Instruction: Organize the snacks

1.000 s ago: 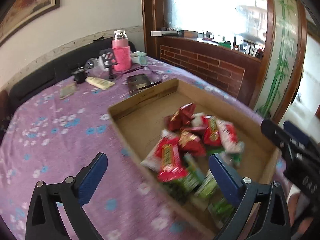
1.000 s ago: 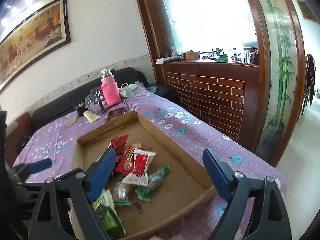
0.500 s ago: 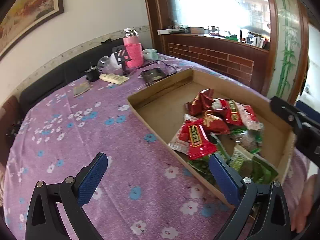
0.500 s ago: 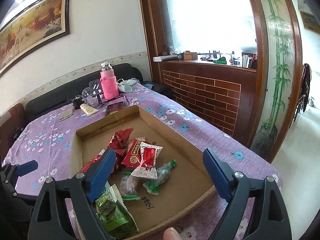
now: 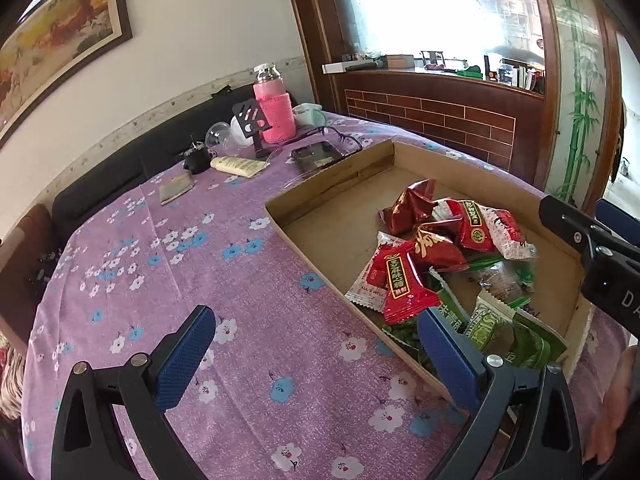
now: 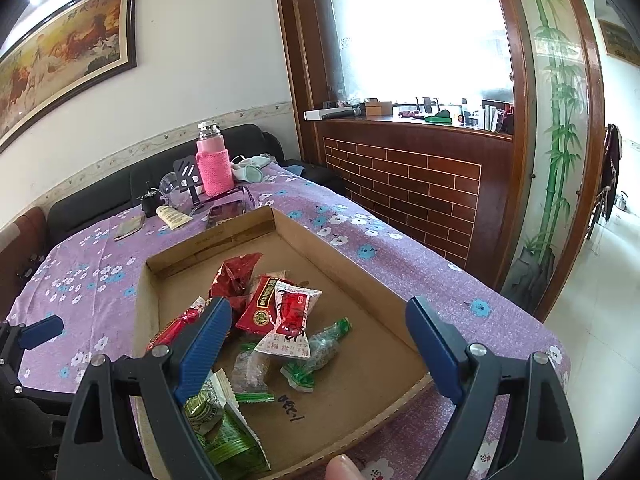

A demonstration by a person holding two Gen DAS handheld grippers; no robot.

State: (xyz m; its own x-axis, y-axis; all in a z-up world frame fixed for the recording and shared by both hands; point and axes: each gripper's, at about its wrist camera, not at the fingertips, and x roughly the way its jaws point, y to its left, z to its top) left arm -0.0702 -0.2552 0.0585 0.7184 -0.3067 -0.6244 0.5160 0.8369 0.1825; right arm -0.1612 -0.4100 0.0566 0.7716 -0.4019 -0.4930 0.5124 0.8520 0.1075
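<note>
Gaping wide and empty, both tongs, left [image 5: 316, 358] and right [image 6: 318, 346], hover over the snack tray [image 6: 352, 268].

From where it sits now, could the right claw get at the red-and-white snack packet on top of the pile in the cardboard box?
Probably yes. The right claw stands open and empty over the cardboard box, and the red-and-white packet lies on top of the pile just ahead of it, with nothing covering it. The neighbouring red packets touch it, though.

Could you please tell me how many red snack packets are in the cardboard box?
4 clearly: far foil packet, central foil packet, red-and-white packet rightward, nearest red packet. Others may be hidden underneath.
</note>
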